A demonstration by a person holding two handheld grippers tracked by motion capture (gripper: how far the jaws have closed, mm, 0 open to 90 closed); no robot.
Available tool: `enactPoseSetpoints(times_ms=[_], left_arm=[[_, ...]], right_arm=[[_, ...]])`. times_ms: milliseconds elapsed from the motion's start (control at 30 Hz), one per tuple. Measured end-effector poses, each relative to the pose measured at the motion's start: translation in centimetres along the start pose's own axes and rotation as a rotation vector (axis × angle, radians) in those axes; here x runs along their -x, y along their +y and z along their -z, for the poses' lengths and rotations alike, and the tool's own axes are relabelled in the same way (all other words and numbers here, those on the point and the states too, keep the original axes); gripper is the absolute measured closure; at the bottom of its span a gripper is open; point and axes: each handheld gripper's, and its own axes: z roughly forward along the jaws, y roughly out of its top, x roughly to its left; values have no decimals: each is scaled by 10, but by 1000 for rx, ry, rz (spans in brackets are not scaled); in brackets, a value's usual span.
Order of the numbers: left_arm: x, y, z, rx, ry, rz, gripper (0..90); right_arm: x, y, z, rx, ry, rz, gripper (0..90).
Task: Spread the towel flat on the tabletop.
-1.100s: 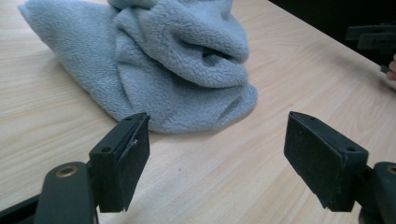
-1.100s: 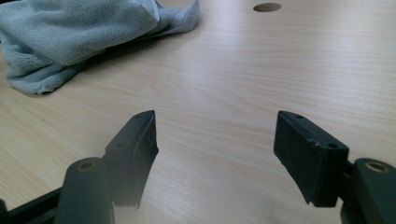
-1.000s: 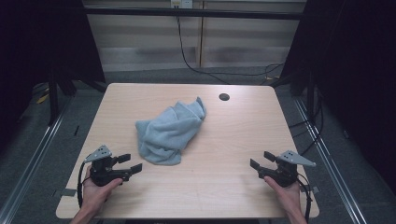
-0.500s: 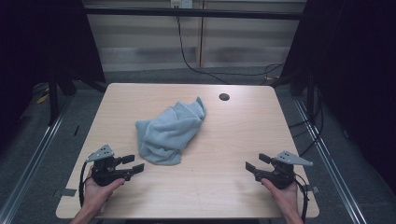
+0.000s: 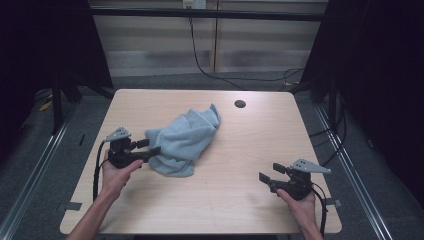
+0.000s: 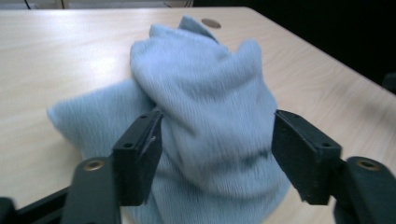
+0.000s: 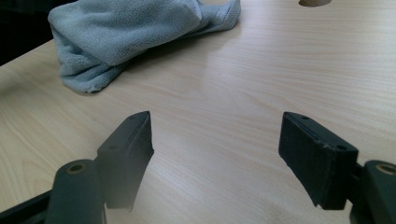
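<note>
So my left gripper (image 5: 152,147) is right up against the near-left end of the blue towel (image 5: 184,139), jaws spread wide and just been opening a touch more. In the left gripper view the towel (image 6: 210,126) bulges up between my two fingers (image 6: 140,154), but the pads aren't pinching it, so I've got hold of nothing. The left finger looks like it brushes the cloth; the picture is a bit blurry there, so I can't swear it's touching.

The towel is a crumpled lump, long axis running diagonally across the table (image 5: 240,200): fat bunched end nearest my left fingers, narrow corner pointing away toward the far right, at the round hole (image 5: 240,104) in the tabletop.

My right gripper (image 5: 266,177) sits well apart from it, low over bare wood, jaws wide open too and empty. From the right gripper view the towel (image 7: 126,32) lies ahead and off to the left of those fingers (image 7: 128,154).
</note>
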Motion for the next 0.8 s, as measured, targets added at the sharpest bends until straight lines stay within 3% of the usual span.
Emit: enactPoseSetpoints(times_ms=[167, 233, 400, 433, 533, 800], left_arm=[[-10, 15, -12, -13, 9, 9, 279], [-12, 18, -30, -58, 29, -3, 261], [-18, 8, -55, -114, 17, 25, 219], [-19, 0, -65, -172, 13, 32, 211], [-22, -13, -73, -179, -14, 43, 199], [-23, -24, -75, -207, -20, -41, 253]], right_arm=[[1, -3, -1, -14, 4, -8, 247], [2, -3, -1, -15, 5, -10, 246], [3, -3, -1, -16, 4, -13, 240], [3, -4, -1, -18, 6, -15, 241], [4, -5, -1, -15, 2, -19, 250], [3, -6, -2, -18, 5, -21, 248]])
